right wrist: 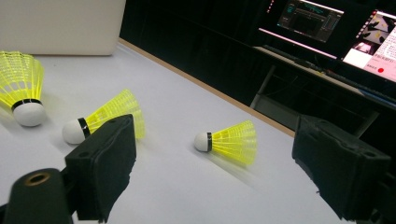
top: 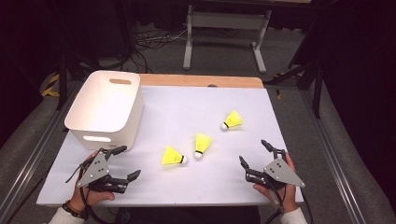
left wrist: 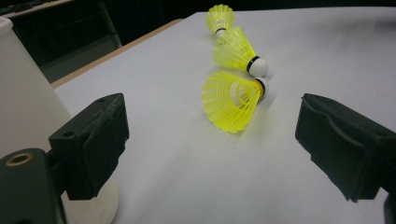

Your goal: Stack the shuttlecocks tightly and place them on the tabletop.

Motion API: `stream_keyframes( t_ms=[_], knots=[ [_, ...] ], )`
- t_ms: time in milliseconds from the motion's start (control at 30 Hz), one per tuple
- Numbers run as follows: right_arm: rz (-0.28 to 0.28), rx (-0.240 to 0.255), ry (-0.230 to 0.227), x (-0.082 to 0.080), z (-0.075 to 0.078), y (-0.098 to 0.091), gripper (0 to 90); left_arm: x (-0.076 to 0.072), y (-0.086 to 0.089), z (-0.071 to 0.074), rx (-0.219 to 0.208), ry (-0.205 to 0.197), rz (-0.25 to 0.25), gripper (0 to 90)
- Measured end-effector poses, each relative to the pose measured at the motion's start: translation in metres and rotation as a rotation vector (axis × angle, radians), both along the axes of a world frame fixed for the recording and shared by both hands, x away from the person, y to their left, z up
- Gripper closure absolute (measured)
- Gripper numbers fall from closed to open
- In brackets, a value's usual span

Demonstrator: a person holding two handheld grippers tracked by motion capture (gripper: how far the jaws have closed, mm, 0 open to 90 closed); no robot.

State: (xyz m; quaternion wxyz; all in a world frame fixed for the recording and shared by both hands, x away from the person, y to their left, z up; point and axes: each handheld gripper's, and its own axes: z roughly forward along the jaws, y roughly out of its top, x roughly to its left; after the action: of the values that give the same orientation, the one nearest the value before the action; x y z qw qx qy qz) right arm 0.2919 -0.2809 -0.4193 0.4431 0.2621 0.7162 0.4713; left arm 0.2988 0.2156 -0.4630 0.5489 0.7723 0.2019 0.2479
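Yellow shuttlecocks (top: 173, 156) lie loose on our worktop (top: 187, 186); both hand-held grippers, left (top: 122, 163) and right (top: 254, 154), are released, empty, ready to fill the white bin (top: 105, 107).

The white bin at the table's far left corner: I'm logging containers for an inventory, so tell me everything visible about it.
The white bin looks like smooth matte plastic: a deep rectangular tub with rounded corners and walls tapering slightly toward the base. A slot handle is cut into its far wall, another into its near wall. It stands upright and open, nothing visible inside, on the white table at the far left. The left gripper sits just before it, apparently not touching.
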Motion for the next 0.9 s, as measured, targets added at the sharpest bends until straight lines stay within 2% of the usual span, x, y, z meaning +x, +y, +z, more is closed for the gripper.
stream_keyframes(
  t_ms=[100, 200, 333, 400, 533, 633, 733, 800, 900],
  knots=[
    [0.008, 0.002, 0.015, 0.003, -0.002, 0.001, 14.0, -0.001, -0.001, 0.0, 0.014, -0.008, 0.006, 10.1],
    [0.014, -0.006, 0.019, 0.004, -0.003, 0.004, 13.5, -0.002, 0.0, -0.001, 0.012, 0.002, 0.013, 10.1],
    [0.021, -0.049, 0.032, 0.006, -0.008, 0.011, 13.2, -0.002, 0.003, 0.0, -0.015, -0.003, 0.014, 10.5],
    [0.028, -0.061, 0.037, 0.006, -0.01, 0.012, 13.1, -0.001, 0.003, 0.0, -0.01, -0.008, 0.017, 10.4],
    [0.032, -0.068, 0.04, 0.007, -0.011, 0.013, 13.1, 0.002, 0.005, -0.002, -0.01, 0.012, 0.014, 11.3],
    [0.024, -0.084, 0.044, 0.007, -0.012, 0.014, 13.2, 0.002, 0.004, -0.003, -0.001, 0.017, 0.007, 13.3],
    [0.001, -0.104, 0.04, 0.008, -0.013, 0.015, 13.2, 0.002, 0.002, -0.003, 0.027, 0.015, -0.001, 18.8],
    [-0.012, -0.109, 0.039, 0.009, -0.014, 0.015, 13.3, 0.003, 0.001, -0.004, 0.021, 0.027, -0.013, 20.9],
    [-0.02, -0.097, 0.051, 0.013, -0.014, 0.015, 13.7, 0.006, -0.007, -0.006, 0.051, 0.054, -0.022, 23.2]
  ],
)
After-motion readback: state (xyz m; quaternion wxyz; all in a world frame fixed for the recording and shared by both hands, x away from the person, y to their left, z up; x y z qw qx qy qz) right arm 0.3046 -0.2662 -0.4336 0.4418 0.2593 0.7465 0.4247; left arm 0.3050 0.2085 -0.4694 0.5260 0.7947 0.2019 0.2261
